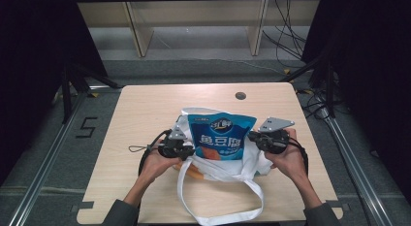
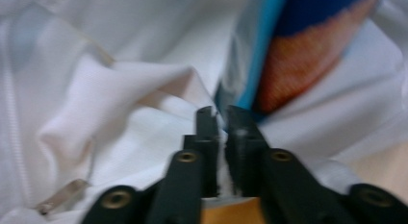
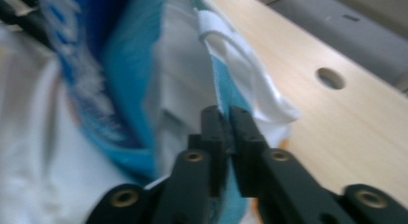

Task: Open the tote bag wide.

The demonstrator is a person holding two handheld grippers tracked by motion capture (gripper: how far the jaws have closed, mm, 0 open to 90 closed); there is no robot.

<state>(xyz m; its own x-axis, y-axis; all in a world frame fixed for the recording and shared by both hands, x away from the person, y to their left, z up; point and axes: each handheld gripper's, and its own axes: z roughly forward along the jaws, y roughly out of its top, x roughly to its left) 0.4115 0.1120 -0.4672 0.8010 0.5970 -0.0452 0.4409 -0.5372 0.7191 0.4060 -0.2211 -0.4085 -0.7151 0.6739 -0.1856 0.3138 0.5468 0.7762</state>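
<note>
A white tote bag (image 1: 228,170) lies in the middle of the wooden table (image 1: 145,114), with a blue snack packet (image 1: 220,136) standing up out of its mouth. My left gripper (image 1: 190,151) is at the bag's left side, shut on a fold of the white bag cloth (image 2: 144,89), and the packet (image 2: 308,65) is just beyond its tips (image 2: 220,119). On the bag's right side, my right gripper (image 1: 251,137) is shut on the bag's rim (image 3: 226,46), beside the packet (image 3: 115,75). Its jaws (image 3: 226,119) pinch a white and teal edge.
The bag's long white handle (image 1: 218,214) loops toward the table's near edge. Something orange (image 1: 191,171) shows at the bag's lower left. A round hole (image 1: 240,95) sits near the far edge of the table. Wooden shelving (image 1: 194,22) stands beyond it.
</note>
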